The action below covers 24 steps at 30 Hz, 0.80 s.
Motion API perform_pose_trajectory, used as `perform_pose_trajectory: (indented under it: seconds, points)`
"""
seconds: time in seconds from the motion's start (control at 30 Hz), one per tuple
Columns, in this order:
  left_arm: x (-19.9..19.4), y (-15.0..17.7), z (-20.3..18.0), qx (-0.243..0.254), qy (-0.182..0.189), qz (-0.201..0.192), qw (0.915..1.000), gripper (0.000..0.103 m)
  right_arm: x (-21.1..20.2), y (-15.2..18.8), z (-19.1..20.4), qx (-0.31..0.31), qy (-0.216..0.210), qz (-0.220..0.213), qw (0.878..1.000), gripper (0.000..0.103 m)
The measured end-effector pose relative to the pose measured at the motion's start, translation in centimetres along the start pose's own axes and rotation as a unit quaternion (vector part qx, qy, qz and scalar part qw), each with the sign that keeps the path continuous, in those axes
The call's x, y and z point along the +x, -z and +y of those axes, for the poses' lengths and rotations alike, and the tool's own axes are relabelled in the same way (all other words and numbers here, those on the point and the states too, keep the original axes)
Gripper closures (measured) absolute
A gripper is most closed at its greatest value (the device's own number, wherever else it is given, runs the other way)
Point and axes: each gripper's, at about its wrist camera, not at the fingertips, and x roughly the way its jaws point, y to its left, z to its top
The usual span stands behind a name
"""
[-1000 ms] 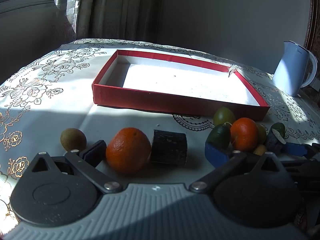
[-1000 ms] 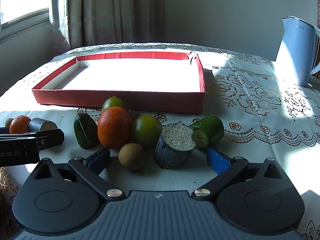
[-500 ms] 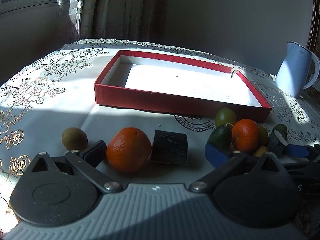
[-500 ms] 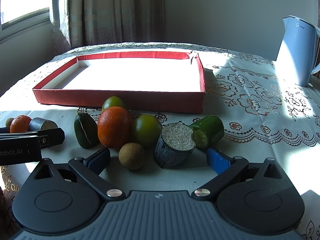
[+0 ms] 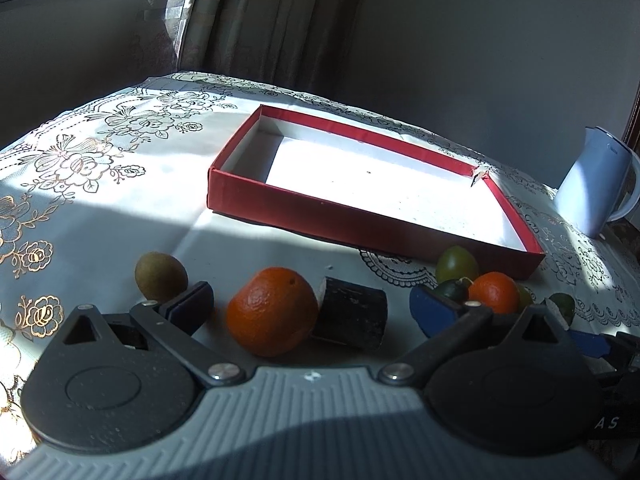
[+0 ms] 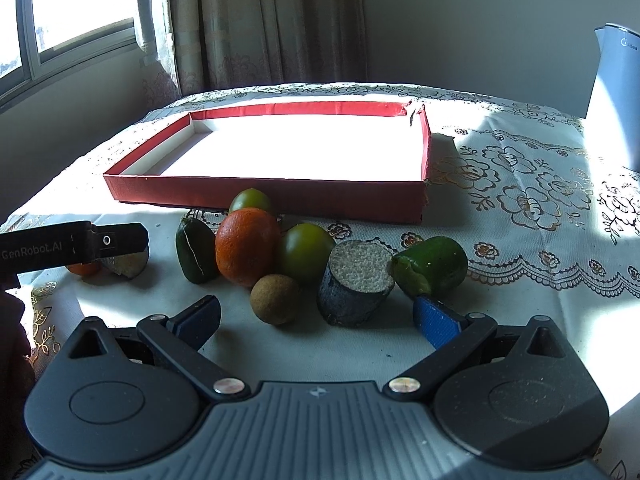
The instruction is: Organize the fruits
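Spreading wide, left fingers flank orange, right fingers flank brown fruit, neither gripping

Oranges, green fruits and brown ones lie loose before the empty red tray.

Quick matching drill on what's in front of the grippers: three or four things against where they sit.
Things:
1. red box
2. large orange
3. white jug
4. small brown fruit

Places:
A. between the left gripper's open fingers
B. far right of the table
C. nearest the right gripper
D. behind the fruit, nothing inside

Pairs: 1-D, 2-A, 3-B, 4-C
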Motion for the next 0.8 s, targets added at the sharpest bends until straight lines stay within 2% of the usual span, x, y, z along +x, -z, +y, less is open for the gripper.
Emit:
perform_pose_trajectory:
  seconds: [0.13,0.27,0.53,0.8]
  points:
    - [0.5,0.1,-1.4,0.049,-0.028,0.019,0.9982,0.000,0.1,0.1,0.1,-0.005,0.004,0.001,1.000,0.000]
    - [1.2,0.6,-3.2,0.114,-0.063,0.040,0.9907,0.000,0.2,0.1,0.3,-0.011,0.008,0.003,1.000,0.000]
    - [1.2,0.7,-2.9,0.111,-0.060,0.041,0.9911,0.000,-0.1,0.0,-0.3,-0.018,-0.013,0.010,1.000,0.000]
    - [0.9,0.6,-2.6,0.110,-0.057,0.042,0.9915,0.000,-0.1,0.0,0.0,-0.022,-0.010,0.010,1.000,0.000]
